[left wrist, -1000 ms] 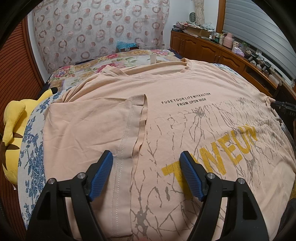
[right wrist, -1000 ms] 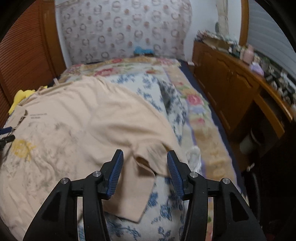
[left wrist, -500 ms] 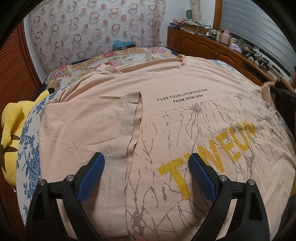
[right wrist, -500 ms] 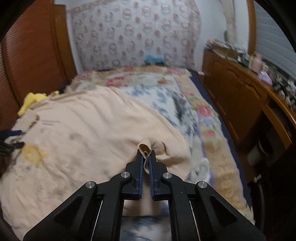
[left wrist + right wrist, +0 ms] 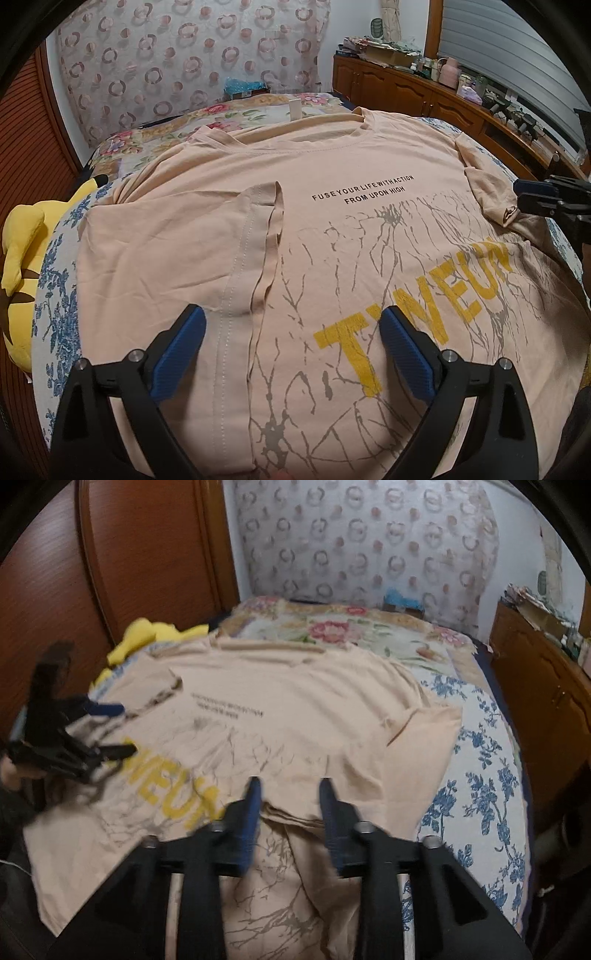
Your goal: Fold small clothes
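Observation:
A peach T-shirt (image 5: 369,240) with yellow letters lies flat, front up, on the bed. Its left sleeve (image 5: 258,229) is folded in over the chest. My left gripper (image 5: 291,314) hovers wide open over the lower front, with nothing pinched. The right sleeve (image 5: 484,192) is folded in too, and its hem (image 5: 291,814) lies under my right gripper (image 5: 290,786). That gripper's jaws are opening and the pads stand clear of the cloth. In the blurred right wrist view the T-shirt (image 5: 295,701) fills the middle and the left gripper (image 5: 123,730) shows at the left edge.
A yellow plush toy (image 5: 22,258) lies at the bed's left edge beside a wooden panel (image 5: 110,572). Blue floral bedding (image 5: 480,775) shows to the right of the shirt. A wooden cabinet (image 5: 406,92) with clutter on top runs along the right wall.
The right gripper shut on the right sleeve, carried it left over the shirt front, and its jaws have now parted. The left gripper opened wider and stayed in place.

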A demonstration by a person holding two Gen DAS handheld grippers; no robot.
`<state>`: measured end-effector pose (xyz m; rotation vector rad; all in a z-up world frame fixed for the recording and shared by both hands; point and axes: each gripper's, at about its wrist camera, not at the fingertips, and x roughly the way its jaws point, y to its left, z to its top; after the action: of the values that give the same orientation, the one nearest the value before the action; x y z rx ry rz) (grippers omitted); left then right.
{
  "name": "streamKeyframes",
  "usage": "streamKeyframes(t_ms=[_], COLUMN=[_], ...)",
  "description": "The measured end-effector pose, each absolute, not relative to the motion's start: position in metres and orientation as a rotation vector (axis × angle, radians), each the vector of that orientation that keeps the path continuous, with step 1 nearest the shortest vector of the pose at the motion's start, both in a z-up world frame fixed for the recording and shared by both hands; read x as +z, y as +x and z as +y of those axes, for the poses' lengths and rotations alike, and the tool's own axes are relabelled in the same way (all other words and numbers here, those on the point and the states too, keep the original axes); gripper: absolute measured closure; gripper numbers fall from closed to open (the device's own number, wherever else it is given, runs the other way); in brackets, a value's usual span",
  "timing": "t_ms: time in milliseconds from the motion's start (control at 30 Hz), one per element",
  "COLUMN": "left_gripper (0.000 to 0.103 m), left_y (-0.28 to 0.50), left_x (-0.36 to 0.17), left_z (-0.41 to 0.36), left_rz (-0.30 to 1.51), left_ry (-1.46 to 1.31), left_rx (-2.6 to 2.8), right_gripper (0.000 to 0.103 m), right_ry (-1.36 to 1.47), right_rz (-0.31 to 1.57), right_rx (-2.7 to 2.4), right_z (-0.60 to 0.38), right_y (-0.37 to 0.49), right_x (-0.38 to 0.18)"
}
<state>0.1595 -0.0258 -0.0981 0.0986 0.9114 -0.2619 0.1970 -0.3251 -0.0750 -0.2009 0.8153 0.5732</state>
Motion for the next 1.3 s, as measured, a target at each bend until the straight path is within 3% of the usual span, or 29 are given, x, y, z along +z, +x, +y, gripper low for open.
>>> streamKeyframes(t_ms=[100,433,533,600,800,1300], left_gripper=[0.007,0.006,0.006,0.006,0.006,0.006], left_y=[0.160,0.160,0.160,0.160,0.160,0.160], left_x=[-0.098,-0.098,-0.098,-0.098,-0.098,-0.097], left_z=[-0.026,-0.025,-0.025,-0.025,-0.025,-0.025], left_rz=[0.912,0.912,0.912,0.912,0.912,0.912], left_ry=[0.098,0.098,0.098,0.098,0.098,0.098], left_rx=[-0.263,-0.262,-0.262,-0.262,-0.262,-0.263], right_gripper=[0.062,0.062,0.068,0.080,0.097,0.102], right_ry=[-0.188,-0.112,-0.109,-0.123,-0.200,-0.242], right_rz=[0.817,0.858,0.905,0.926,0.905,0.765], right_rx=[0.550,0.475,0.475,0.483,0.520,0.681], right_z=[-0.335,-0.375,-0.373,-0.368,-0.350,-0.279], right_y=[0.199,0.221,0.228,0.228,0.227,0.251], right_x=[-0.075,-0.076,-0.089,-0.096,-0.093,-0.046])
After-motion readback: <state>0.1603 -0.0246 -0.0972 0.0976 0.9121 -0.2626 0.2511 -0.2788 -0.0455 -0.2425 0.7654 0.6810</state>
